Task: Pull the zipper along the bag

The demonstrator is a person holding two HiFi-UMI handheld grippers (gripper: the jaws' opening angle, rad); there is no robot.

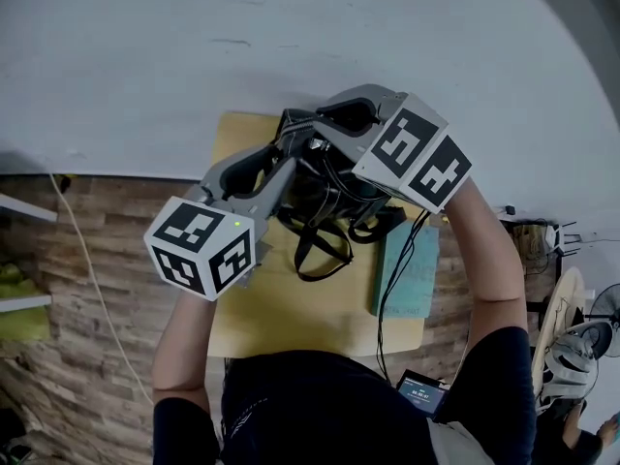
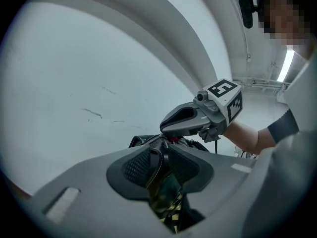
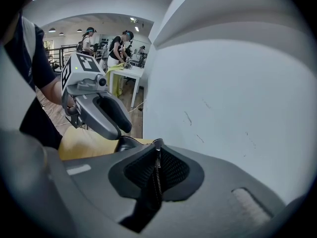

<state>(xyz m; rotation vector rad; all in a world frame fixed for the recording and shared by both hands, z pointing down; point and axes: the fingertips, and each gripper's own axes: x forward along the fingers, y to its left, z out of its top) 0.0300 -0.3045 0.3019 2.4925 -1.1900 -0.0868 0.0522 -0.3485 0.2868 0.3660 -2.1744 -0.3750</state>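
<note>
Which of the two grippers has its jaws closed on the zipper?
The right gripper: it is clamped on the zipper. The left gripper has its jaws apart, with the bag's stitched edge between them.

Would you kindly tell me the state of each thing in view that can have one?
left gripper: open, the bag's stitched strap between its jaws.
right gripper: shut on the zipper.
zipper: pinched between the jaws; how far it is closed cannot be told.
bag: lying on the table under both grippers.
notebook: closed, flat beside the bag.
</note>
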